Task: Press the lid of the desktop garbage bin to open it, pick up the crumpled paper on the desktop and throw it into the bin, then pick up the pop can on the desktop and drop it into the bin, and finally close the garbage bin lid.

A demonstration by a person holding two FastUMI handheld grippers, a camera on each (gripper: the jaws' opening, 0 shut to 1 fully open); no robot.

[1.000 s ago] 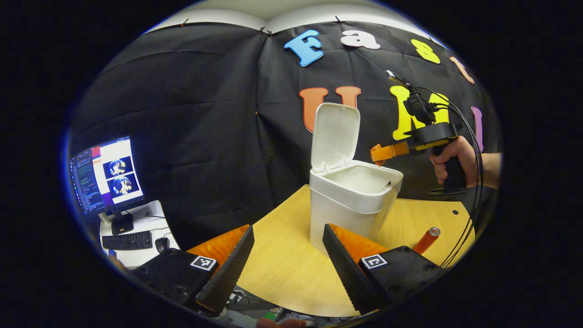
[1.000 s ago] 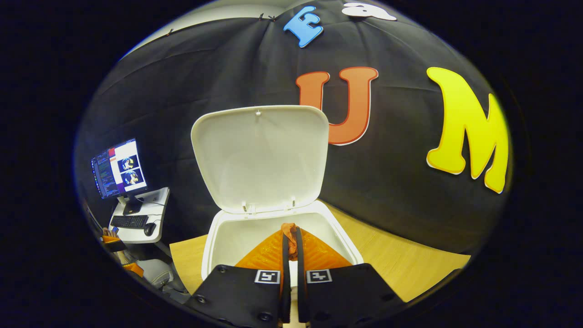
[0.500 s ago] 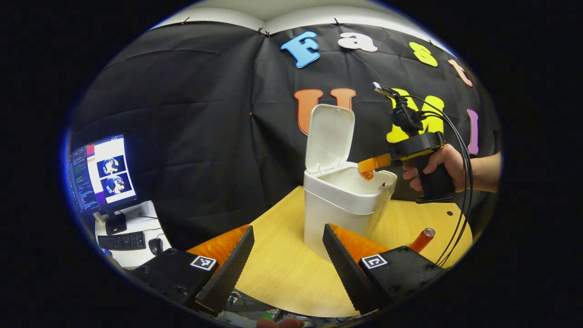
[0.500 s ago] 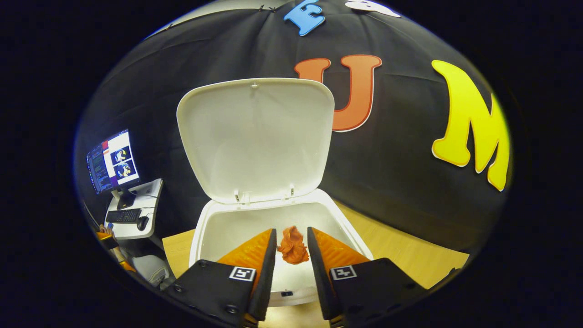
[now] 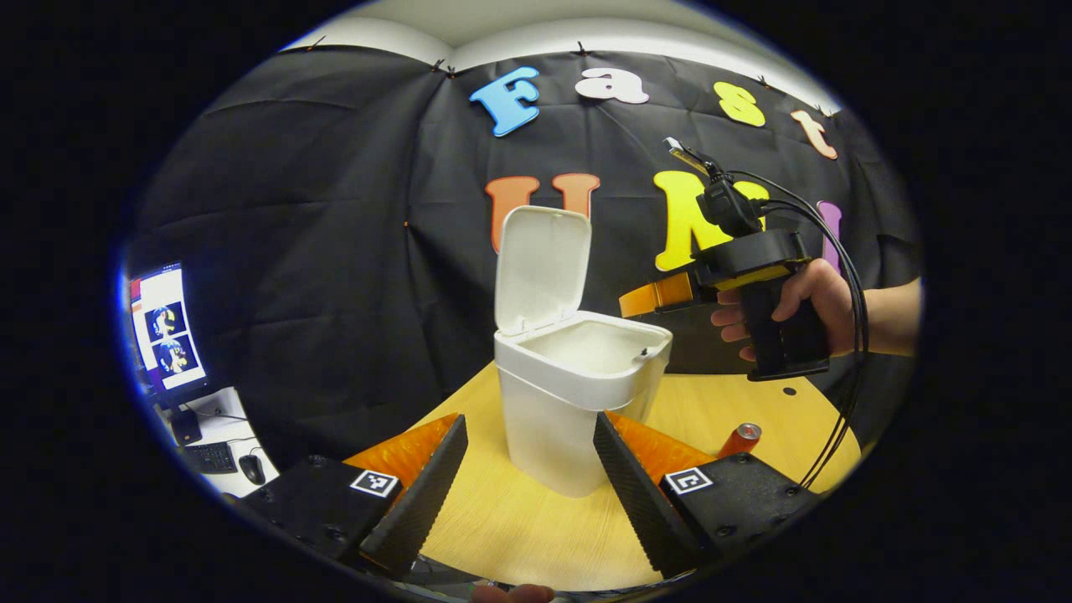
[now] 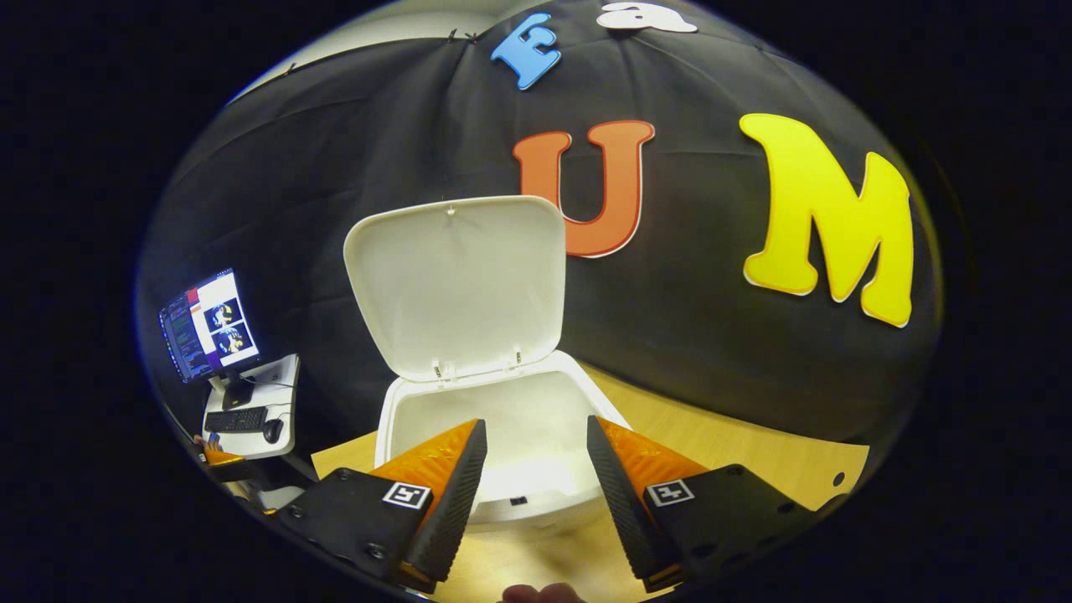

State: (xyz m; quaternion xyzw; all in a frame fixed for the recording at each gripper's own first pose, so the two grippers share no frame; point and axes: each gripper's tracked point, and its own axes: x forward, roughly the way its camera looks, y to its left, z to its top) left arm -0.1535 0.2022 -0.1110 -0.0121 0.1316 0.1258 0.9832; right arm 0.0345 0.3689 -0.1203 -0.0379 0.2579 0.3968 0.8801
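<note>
Bin [image 5: 578, 394], white, stands on the wooden counter [image 5: 519, 519] with its lid [image 5: 540, 268] raised upright at the back edge. Interior seen from the right gripper view [image 6: 502, 435] looks pale; crumpled paper cannot be made out inside from either view.

Left of the bin, off the counter: a side table with a lit monitor [image 5: 163, 331], keyboard [image 5: 205, 456] and mouse [image 5: 249, 469].

Left claw [image 5: 528, 469], in the left gripper view, sits low and just in front of the bin, released, fingers spread wide with nothing between them. The bin's lower body shows in the gap between the fingers, apart from both.

Right of the bin, on the counter: pop can [image 5: 740, 439], lying tilted, partly hidden behind the left claw's right-hand finger. Well apart from the bin's base.

Right claw [image 5: 641, 297], in the left gripper view, is held by a hand [image 5: 804, 306] level with the bin's rim, just right of the opening, cables looping down behind it. In the right gripper view the right claw [image 6: 532, 477] is released, fingers parted and gripping nothing, pointing at the bin's open mouth from just outside its front rim, the lid's inner face straight ahead.
</note>
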